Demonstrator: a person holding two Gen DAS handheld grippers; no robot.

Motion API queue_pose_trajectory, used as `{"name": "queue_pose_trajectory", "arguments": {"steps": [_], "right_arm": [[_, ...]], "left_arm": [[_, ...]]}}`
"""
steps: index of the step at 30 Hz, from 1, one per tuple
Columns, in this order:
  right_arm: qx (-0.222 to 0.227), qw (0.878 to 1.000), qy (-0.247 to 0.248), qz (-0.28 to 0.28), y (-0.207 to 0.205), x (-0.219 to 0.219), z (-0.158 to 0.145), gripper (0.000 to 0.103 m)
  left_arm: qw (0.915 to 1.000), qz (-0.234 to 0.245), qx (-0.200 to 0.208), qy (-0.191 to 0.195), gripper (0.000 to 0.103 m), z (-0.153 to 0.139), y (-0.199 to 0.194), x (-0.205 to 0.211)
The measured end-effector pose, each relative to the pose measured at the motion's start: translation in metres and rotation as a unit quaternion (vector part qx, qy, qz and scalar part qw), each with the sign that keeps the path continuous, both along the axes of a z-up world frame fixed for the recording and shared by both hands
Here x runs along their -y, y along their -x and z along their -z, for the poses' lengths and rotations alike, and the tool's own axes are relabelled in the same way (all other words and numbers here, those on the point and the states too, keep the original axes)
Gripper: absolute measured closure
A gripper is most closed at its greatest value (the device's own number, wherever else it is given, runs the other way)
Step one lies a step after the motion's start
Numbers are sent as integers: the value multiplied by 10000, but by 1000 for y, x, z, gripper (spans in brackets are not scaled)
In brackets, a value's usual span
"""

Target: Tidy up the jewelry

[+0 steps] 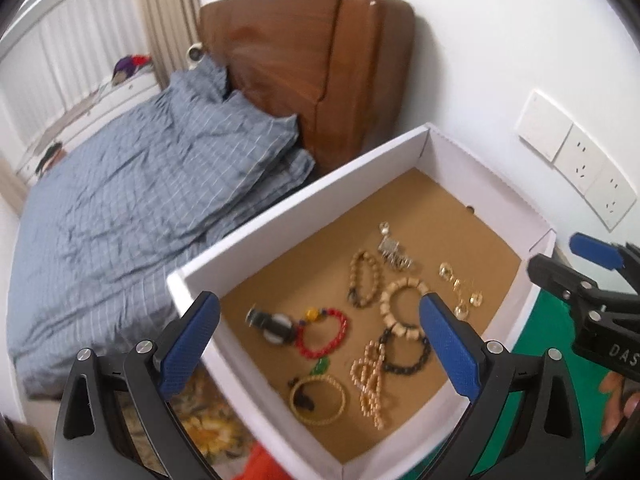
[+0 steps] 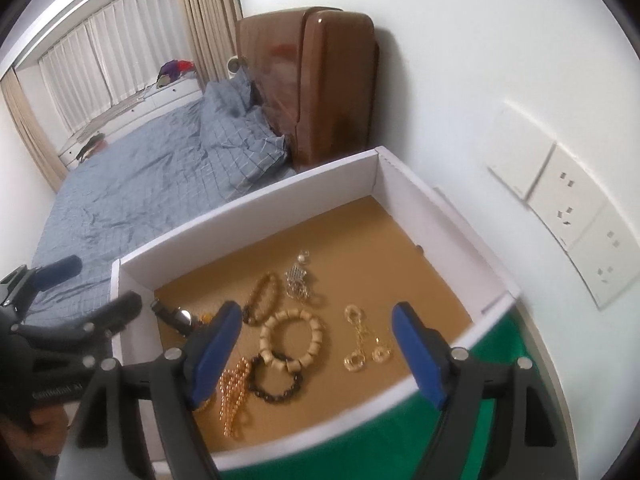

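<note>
A white box [image 1: 288, 216] with a brown floor holds several pieces of jewelry: a red bead bracelet [image 1: 324, 334], a cream bead bracelet [image 1: 402, 308], a black chain bracelet [image 1: 406, 354], a gold bangle [image 1: 318, 398], a gold bead strand [image 1: 370, 384], gold earrings [image 1: 460, 286] and a watch [image 1: 268, 322]. My left gripper [image 1: 320, 340] is open and empty above the box's near left part. My right gripper [image 2: 316, 348] is open and empty above the cream bracelet [image 2: 292, 338] and black chain bracelet [image 2: 276, 382]. The gold earrings [image 2: 364, 344] lie between its fingers.
The box [image 2: 248, 204] sits on a green surface [image 2: 480, 360] against a white wall with sockets [image 2: 576, 224]. A bed with a blue checked duvet [image 1: 120, 208] and a brown headboard [image 1: 304, 64] lies beyond. Patterned cloth [image 1: 200, 420] lies beside the box.
</note>
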State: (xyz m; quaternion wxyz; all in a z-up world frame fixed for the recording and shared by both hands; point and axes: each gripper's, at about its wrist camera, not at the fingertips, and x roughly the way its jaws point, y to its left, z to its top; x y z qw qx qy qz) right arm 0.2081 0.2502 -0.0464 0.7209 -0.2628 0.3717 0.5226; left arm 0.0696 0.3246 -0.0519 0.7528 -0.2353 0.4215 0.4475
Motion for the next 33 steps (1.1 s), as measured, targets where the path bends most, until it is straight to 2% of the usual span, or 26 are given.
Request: {"name": "queue_pose_trajectory", "arguments": {"steps": [8,11,14,21,27,33], "right_arm": [[75,9996,179,-195,35,12,-4,23],[42,9993,256,-260,45,14,-4,23],[44,9990,341,-301,52,15,-6,22],[-13,9986,501,-172,48,16,2,20],[-28,9986,515,-85,46,19,6,20],[-66,9988,476,-66,44,17,4,20]], "left_arm": [[9997,-105,-163,135,3,-6,19,18],[9993,-153,-151,309,3,-4,24,20],[9992,-205,-182,295,3,-5,28,23],[9993,-238,-213,213,3,-9,26,25],[9989,-250,-210,343,3,-2,27,25],[9990,-278,-203,271,3,-3,25,26]]}}
